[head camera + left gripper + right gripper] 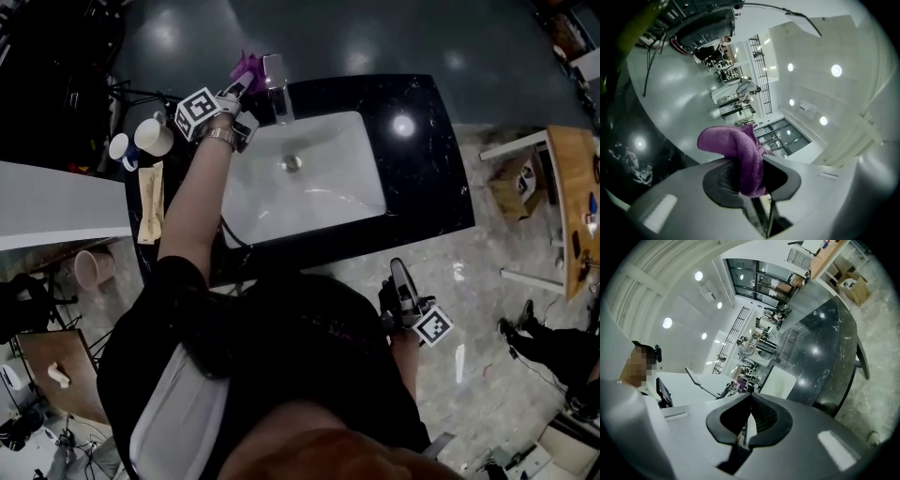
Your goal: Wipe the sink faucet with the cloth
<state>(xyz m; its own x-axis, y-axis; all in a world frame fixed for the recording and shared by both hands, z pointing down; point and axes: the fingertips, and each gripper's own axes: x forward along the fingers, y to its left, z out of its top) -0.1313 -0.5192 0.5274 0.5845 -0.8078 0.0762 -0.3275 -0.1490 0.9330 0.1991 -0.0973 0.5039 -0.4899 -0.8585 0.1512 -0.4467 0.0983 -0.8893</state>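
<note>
While the L gripper (pixel 241 87) pinches a purple cloth (pixel 248 67) btwn its jaws, it sits at the back-left corner of the white sink basin (pixel 349 141), just beside the chrome faucet (pixel 276 91). Cloth bunches out past the jaw tips, near the faucet's left side; can't tell if it touches. L gripper view: cloth (pixel 737 146) folds over the top and hangs down btwn the pads of the L gripper (pixel 752 180), w/ the black countertop (pixel 628 157) at lower left. Person's L forearm (pixel 192 211) reaches over the counter's left part.

R gripper (pixel 397 269) is well apart from the sink, low in front of the counter over the pale stone floor (pixel 469 309). Its own view shows the R gripper (pixel 748 425) w/ jaws pressed together, nothing btwn them, black countertop (pixel 820 357) beyond.

Around the L wrist: two white mugs (pixel 150 137) stand on the counter just left of the marker cube (pixel 199 112), closest things to the arm. A long tan flat item (pixel 150 202) lies below them, beside the forearm. Drain (pixel 292 163) sits mid-basin. Off the counter: pink cup (pixel 92 267) lower left, cardboard box (pixel 518 183) and wooden table (pixel 574 202) at right.
</note>
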